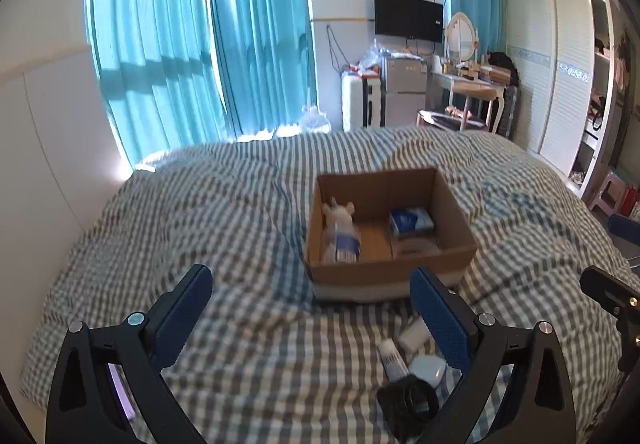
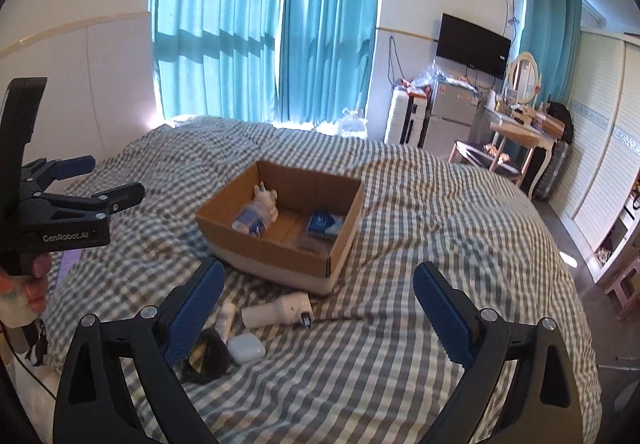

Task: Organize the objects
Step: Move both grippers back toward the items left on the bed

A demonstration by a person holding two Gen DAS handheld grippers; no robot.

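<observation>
An open cardboard box (image 1: 456,256) (image 2: 348,240) sits on the checked bed. Inside are a white plush toy with a blue-labelled packet (image 1: 340,232) (image 2: 260,209) and a blue packet (image 1: 410,222) (image 2: 324,224). In front of the box lie a small white tube (image 1: 390,358) (image 2: 225,320), a pale blue case (image 1: 428,370) (image 2: 246,348), a black ring-shaped item (image 1: 412,400) (image 2: 208,358) and a white handheld device (image 2: 276,310) (image 1: 412,336). My left gripper (image 1: 312,284) (image 2: 108,177) is open and empty. My right gripper (image 2: 318,280) is open and empty, above the loose items.
The grey-and-white checked duvet (image 1: 240,211) (image 2: 440,228) covers the whole bed. A purple flat item (image 1: 122,392) lies by the left finger. Blue curtains (image 1: 200,43), a wardrobe (image 1: 560,63), a dressing table (image 1: 476,83) and a pink stool (image 1: 608,195) stand beyond the bed.
</observation>
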